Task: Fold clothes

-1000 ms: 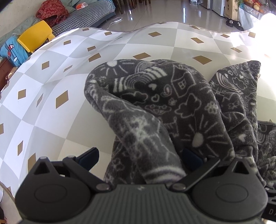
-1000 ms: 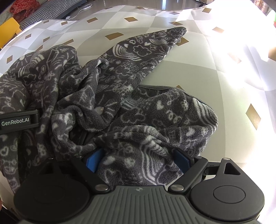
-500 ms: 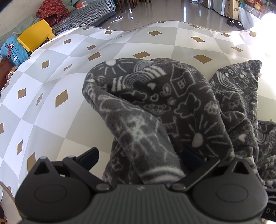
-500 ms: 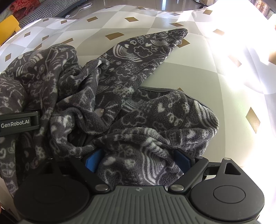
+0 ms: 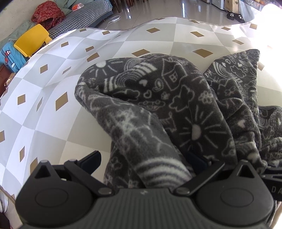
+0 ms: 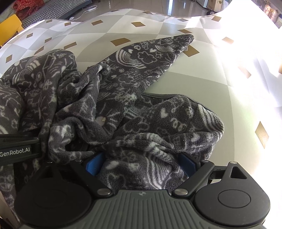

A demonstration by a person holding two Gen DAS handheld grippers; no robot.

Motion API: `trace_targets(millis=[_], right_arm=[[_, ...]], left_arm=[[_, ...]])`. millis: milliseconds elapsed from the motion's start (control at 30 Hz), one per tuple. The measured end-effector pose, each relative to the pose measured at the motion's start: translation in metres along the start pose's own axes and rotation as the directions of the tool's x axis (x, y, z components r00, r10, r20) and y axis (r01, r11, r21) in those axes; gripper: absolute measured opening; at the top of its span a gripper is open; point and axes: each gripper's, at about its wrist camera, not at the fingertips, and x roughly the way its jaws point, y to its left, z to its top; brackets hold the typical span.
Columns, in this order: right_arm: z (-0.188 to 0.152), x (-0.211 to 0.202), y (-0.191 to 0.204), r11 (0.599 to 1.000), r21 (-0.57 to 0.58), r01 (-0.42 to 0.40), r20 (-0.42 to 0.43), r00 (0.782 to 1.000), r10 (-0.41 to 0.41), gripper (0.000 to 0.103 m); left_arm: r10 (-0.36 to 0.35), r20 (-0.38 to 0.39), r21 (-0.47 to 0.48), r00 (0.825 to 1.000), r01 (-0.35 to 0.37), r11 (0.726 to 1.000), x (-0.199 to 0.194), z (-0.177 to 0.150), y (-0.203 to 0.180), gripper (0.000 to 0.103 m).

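Fleece lies bunched across your desk (image 5: 44, 123), a dark grey garment (image 5: 176, 98) printed with white doodles of suns, houses, rainbows and clouds. The desk wears a covering of grey and white checks with small gold diamonds.

Your left claw (image 5: 146, 160) has its two fingers spread wide, and a thick fold of the garment runs down between them; the left finger (image 5: 91, 158) stands clear of the cloth, while the right one is half buried under it. Whether the cloth is truly pinched there, you cannot tell from this view.

Your right claw (image 6: 142, 163) likewise sits with fingers apart, blue pads (image 6: 94, 164) showing on both sides, and a wad of fleece fills the gap between them and touches both pads. From that wad the garment (image 6: 141, 74) spreads away over the desk (image 6: 193, 88), one long pointed part reaching toward the far side, its tip lying flat on a gold diamond.

Beyond the desk's far left edge you see a yellow chair (image 5: 31, 42) and a red bundle (image 5: 47, 15) on a checked sofa (image 5: 84, 12).
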Motion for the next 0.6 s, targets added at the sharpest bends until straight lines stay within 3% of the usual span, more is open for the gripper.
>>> trace_targets(millis=[367, 600], right_arm=[[0.001, -0.003, 0.007, 0.998, -0.053, 0.023, 0.075, 0.997, -0.019, 0.09], [-0.003, -0.01, 0.013, 0.996, -0.078, 0.044, 0.113, 0.993, -0.035, 0.09]], left_arm=[[-0.048, -0.041, 0.013, 0.998, 0.049, 0.999, -0.001, -0.015, 0.006, 0.103], [-0.074, -0.015, 0.004, 0.997, 0.074, 0.997, -0.011, -0.02, 0.013, 0.103]])
